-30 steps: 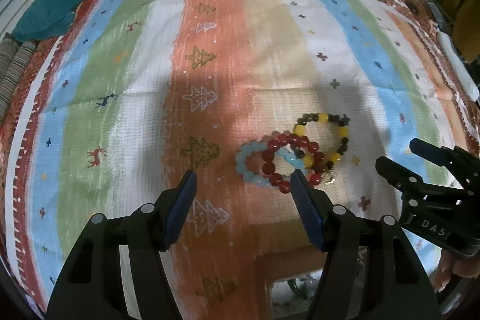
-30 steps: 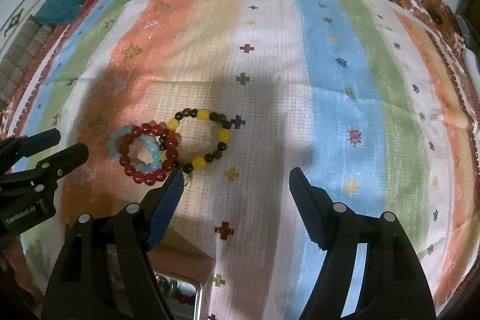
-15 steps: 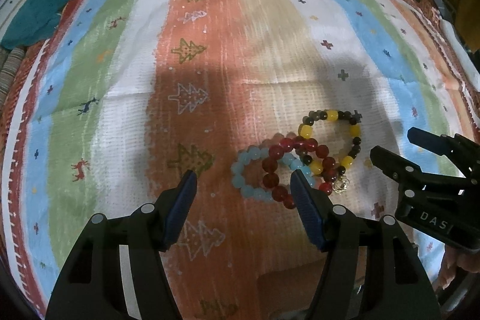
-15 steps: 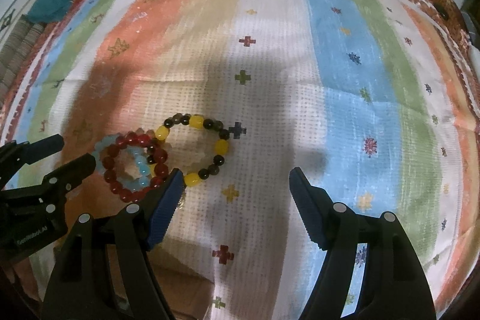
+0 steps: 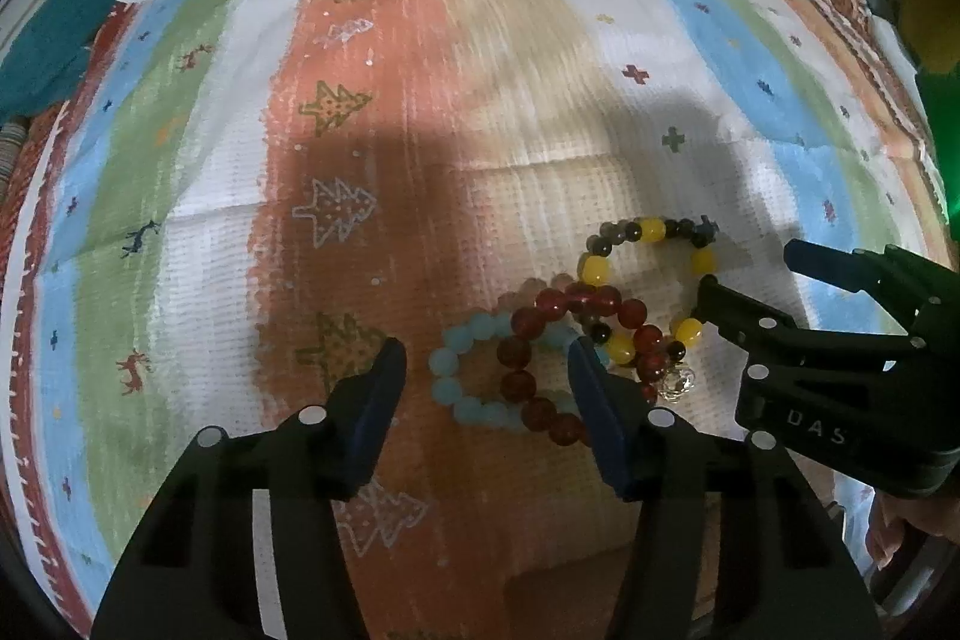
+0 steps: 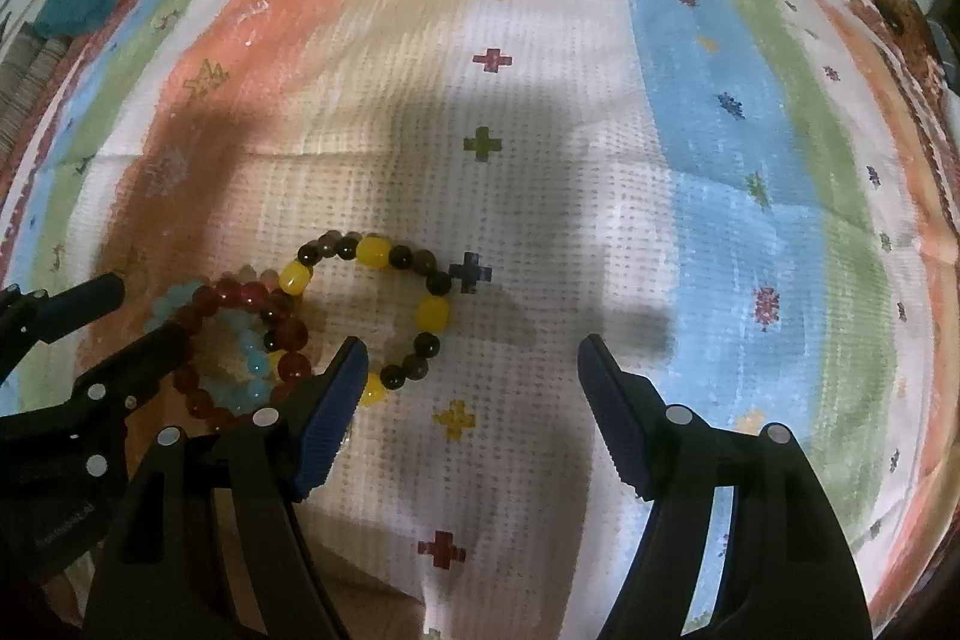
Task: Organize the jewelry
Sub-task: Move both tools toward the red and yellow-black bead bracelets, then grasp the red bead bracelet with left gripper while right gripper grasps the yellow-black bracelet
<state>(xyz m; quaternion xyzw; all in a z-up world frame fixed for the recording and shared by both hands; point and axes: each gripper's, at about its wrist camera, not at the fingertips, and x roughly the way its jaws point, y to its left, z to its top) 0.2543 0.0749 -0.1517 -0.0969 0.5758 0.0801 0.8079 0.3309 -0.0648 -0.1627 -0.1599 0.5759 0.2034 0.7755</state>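
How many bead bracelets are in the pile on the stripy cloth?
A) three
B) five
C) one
A: a light blue bead bracelet, a dark red bead bracelet and a yellow and dark bead bracelet lie overlapping on the striped cloth.

You've got 3 bead bracelets in an overlapping pile, flat on the striped cloth [image 5: 480, 100], near side. Pale blue bracelet [image 5: 447, 358] sits left, red bracelet [image 5: 519, 349] lies across it, yellow & dark bracelet [image 6: 432, 313] sits right, w/ a small silver charm [image 5: 675, 382].
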